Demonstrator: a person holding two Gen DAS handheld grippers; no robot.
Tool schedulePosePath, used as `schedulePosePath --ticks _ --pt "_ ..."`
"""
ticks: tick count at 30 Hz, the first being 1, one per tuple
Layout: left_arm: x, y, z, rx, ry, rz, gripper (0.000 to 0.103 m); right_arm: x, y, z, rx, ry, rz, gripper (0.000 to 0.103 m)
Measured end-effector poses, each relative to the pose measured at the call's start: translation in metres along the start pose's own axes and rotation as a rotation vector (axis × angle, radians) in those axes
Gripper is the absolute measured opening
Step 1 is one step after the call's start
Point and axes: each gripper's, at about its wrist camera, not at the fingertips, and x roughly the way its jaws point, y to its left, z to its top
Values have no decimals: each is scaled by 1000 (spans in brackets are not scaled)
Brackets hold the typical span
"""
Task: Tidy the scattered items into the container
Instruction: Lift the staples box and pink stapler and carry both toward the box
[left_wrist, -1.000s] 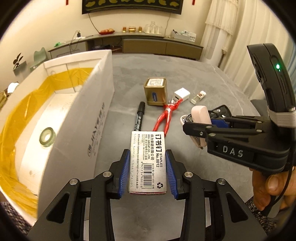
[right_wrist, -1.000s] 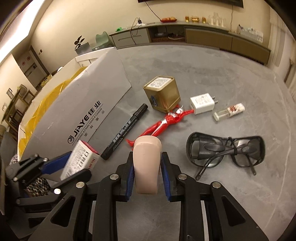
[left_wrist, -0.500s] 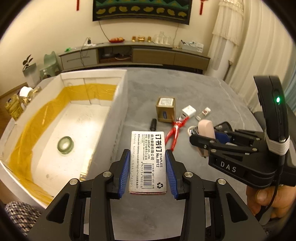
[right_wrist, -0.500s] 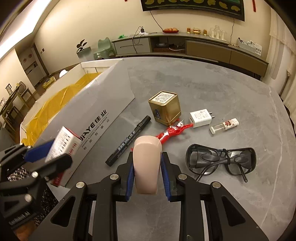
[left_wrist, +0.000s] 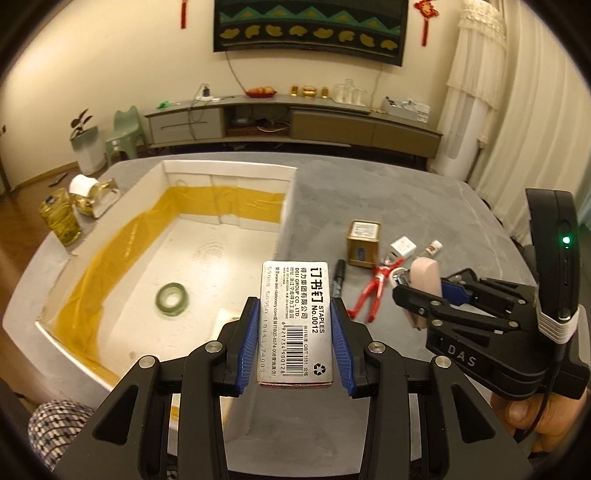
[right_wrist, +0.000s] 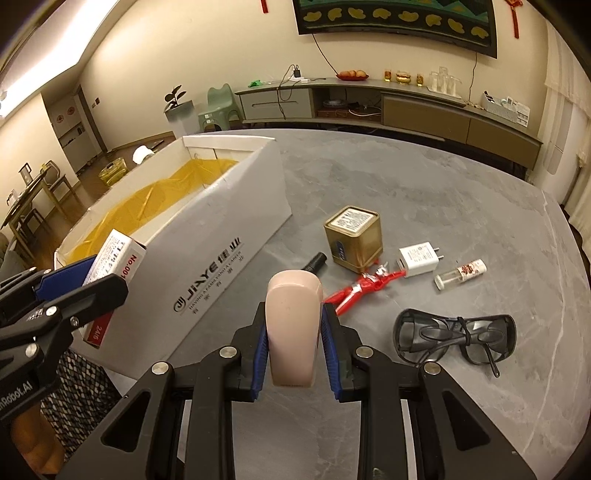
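Observation:
My left gripper (left_wrist: 295, 343) is shut on a staples box (left_wrist: 295, 317) and holds it in the air above the near right wall of the white cardboard box (left_wrist: 284, 206); both also show in the right wrist view, the gripper (right_wrist: 79, 286) and the staples box (right_wrist: 114, 258). My right gripper (right_wrist: 293, 332) is shut on a pale pink block (right_wrist: 293, 325), held above the table to the right of the box (right_wrist: 221, 236). Inside the box lies a roll of tape (left_wrist: 171, 299).
On the grey table (right_wrist: 424, 184) lie a gold tin (right_wrist: 352, 238), a black marker (right_wrist: 314, 263), a red toy figure (right_wrist: 364, 286), a white charger (right_wrist: 419, 256), a small glass bottle (right_wrist: 460, 272) and dark glasses (right_wrist: 454, 332). Yellow film (left_wrist: 110, 258) lines the box.
Both grippers have risen with their loads. The left one has moved toward the box, so more of the box's inside shows.

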Motion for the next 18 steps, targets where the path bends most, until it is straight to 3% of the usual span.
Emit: schedulePosePath --ticks 18 --pt "-21 43 6 -68 -44 92 39 -8 47 31 -44 -62 61 28"
